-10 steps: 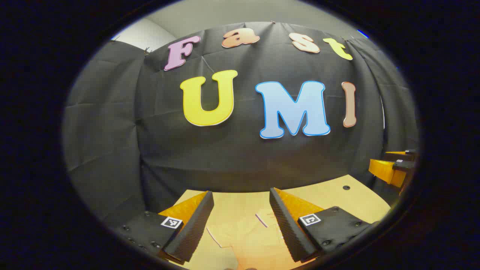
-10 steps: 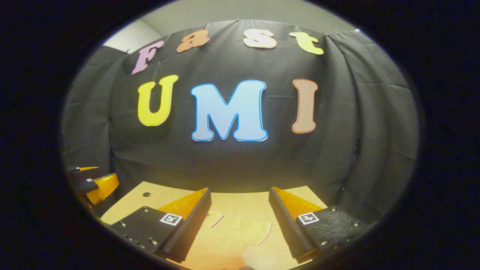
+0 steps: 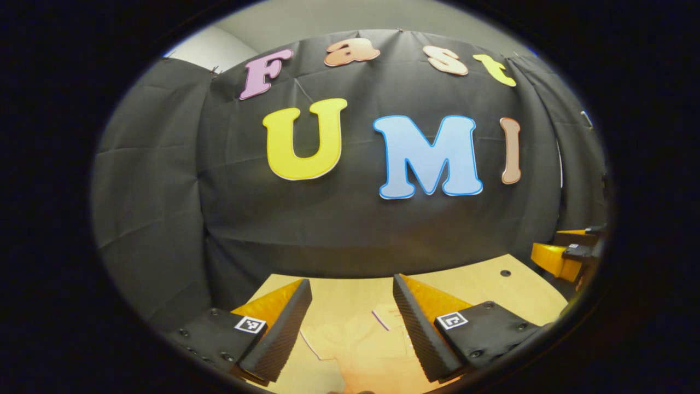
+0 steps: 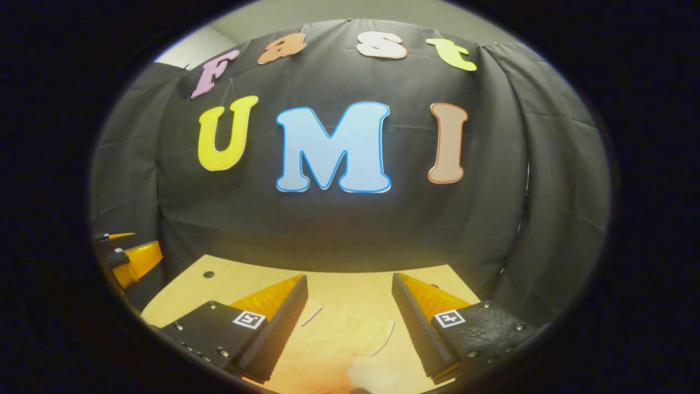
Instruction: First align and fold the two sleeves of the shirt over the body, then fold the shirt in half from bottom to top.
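Both views have tipped down slightly, showing more bench [image 4: 229, 276]. The pale shirt [image 3: 361, 347] lies flat on it, below and between each claw's fingers. Left claw [image 3: 350, 323] and right claw [image 4: 347, 323] hover open, holding nothing.

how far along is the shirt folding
Nothing looks folded yet: the pale peach shirt lies on the light wooden table. Nothing is in hand: the left gripper and right gripper are open above it. Both sleeve folds and the bottom-to-top fold remain.
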Demonstrator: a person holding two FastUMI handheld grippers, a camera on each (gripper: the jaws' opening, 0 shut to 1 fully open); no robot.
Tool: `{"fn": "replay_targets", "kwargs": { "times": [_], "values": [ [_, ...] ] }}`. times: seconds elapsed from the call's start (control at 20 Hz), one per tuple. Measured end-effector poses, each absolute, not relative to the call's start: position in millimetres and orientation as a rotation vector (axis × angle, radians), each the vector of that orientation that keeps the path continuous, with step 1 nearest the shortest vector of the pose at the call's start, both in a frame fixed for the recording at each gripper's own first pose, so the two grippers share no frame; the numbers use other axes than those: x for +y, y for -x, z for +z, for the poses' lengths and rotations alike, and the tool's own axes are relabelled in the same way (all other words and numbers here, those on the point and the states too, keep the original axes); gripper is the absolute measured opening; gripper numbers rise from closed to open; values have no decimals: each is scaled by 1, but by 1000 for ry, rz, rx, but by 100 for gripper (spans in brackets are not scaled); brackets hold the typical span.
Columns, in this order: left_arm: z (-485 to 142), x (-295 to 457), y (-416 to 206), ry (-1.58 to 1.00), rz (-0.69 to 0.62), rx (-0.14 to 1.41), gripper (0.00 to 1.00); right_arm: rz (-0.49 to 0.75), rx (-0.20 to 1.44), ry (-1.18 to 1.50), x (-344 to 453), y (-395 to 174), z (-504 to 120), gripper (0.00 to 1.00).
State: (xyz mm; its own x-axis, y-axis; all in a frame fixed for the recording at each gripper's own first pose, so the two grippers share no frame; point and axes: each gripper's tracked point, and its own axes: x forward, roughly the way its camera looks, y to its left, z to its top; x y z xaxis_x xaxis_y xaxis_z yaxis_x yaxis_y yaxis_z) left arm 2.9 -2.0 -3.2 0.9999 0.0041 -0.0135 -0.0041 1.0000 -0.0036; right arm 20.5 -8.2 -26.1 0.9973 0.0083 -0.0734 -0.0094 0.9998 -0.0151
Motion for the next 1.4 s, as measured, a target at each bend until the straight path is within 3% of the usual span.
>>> {"fn": "replay_targets", "kwargs": {
  "times": [0.3, 1.4],
  "values": [
    [-4, -1, -3, -1, 8, 17, 99, 9, 155, -1, -18, -48, -62, 96],
    [-29, 17, 3, 46, 71, 82, 99, -36, 663, -32, -65, -149, -291, 97]
  ]
}}
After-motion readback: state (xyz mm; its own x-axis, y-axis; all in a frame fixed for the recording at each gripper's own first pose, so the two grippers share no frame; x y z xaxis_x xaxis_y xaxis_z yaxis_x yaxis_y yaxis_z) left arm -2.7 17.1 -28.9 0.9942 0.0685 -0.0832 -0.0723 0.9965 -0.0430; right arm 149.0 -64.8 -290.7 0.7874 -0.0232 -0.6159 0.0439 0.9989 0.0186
